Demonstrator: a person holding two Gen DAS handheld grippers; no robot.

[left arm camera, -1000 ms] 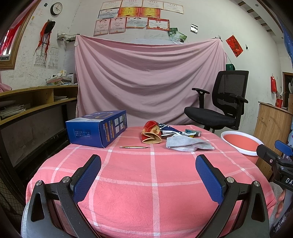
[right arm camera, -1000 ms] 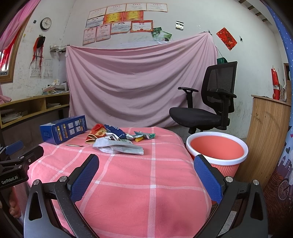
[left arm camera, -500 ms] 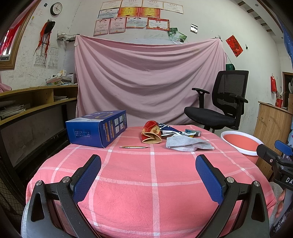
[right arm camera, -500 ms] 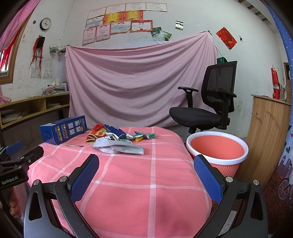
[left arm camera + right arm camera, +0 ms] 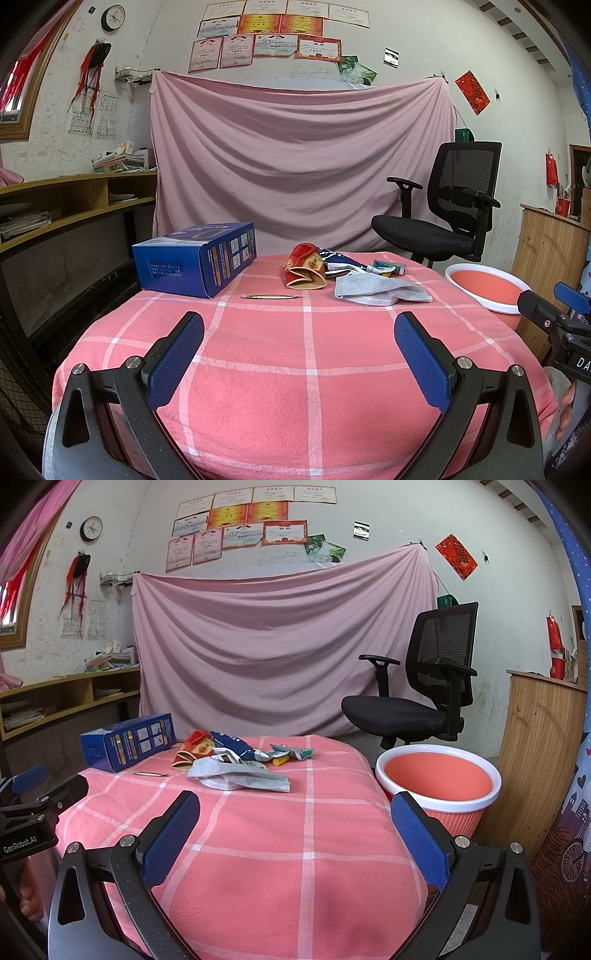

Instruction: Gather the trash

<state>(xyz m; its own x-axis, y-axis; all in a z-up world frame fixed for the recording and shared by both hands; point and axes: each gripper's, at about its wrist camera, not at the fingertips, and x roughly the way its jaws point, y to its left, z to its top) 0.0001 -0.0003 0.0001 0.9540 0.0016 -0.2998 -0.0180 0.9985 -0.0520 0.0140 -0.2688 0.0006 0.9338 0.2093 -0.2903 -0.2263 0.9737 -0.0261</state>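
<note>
A heap of trash lies at the far side of the pink checked table [image 5: 306, 369]: a red and gold packet [image 5: 304, 267], a grey face mask [image 5: 380, 290], a blue wrapper [image 5: 231, 744], a small green wrapper [image 5: 299, 752] and a thin flat wrapper [image 5: 269, 296]. A salmon bin with a white rim [image 5: 437, 779] stands on the floor to the table's right. My left gripper [image 5: 299, 334] hovers open over the near table edge, well short of the trash. My right gripper [image 5: 295, 812] is open too, at the near right, empty.
A blue carton [image 5: 195, 256] rests on the table's far left corner. A black office chair [image 5: 439, 218] stands behind the table before a pink hung sheet. Wooden shelves [image 5: 66, 206] run along the left; a wooden cabinet [image 5: 539, 746] is beside the bin.
</note>
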